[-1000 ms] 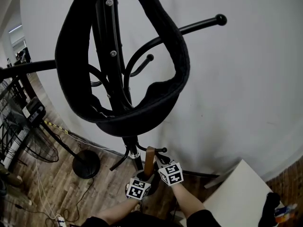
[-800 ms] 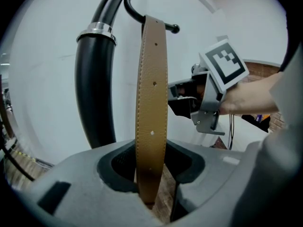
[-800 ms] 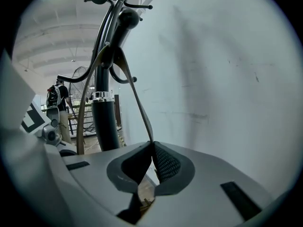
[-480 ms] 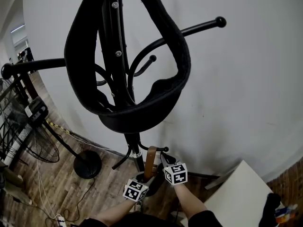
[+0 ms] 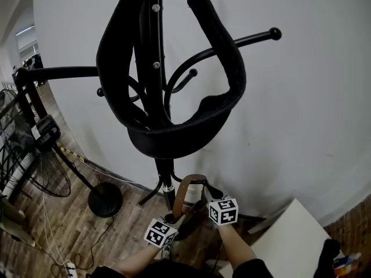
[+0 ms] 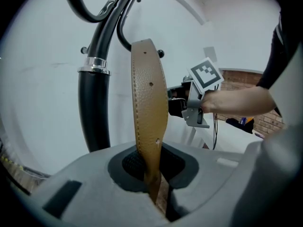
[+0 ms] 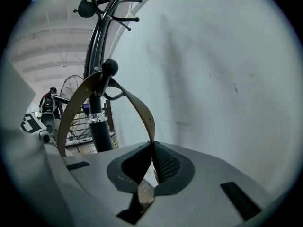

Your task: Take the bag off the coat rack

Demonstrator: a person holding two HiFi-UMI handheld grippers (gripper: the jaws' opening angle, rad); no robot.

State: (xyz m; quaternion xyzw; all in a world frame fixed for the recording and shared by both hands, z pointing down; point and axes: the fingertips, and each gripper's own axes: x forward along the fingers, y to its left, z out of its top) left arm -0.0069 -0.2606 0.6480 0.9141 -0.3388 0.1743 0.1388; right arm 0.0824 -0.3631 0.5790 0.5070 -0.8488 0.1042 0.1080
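Observation:
A brown leather bag strap (image 5: 184,193) loops over a low ball-tipped hook (image 7: 110,67) of the black coat rack (image 5: 165,178). My left gripper (image 5: 174,219) has the strap (image 6: 149,103) running down between its jaws, which are closing on it. My right gripper (image 5: 204,200) is shut on the strap's other side (image 7: 142,110), just right of the pole. The bag's body is hidden below. A wide black strap (image 5: 174,138) hangs from the top of the rack, close to the head camera.
A white wall stands close behind the rack. A floor fan (image 5: 35,172) and a stand with a round base (image 5: 104,198) are at the left on the wooden floor. A white table corner (image 5: 290,242) lies at lower right. A power strip (image 5: 69,268) lies at lower left.
The brown strap's loop has lifted and spread wider at the hook. The right gripper has moved right and slightly down, the left gripper a little down and left.

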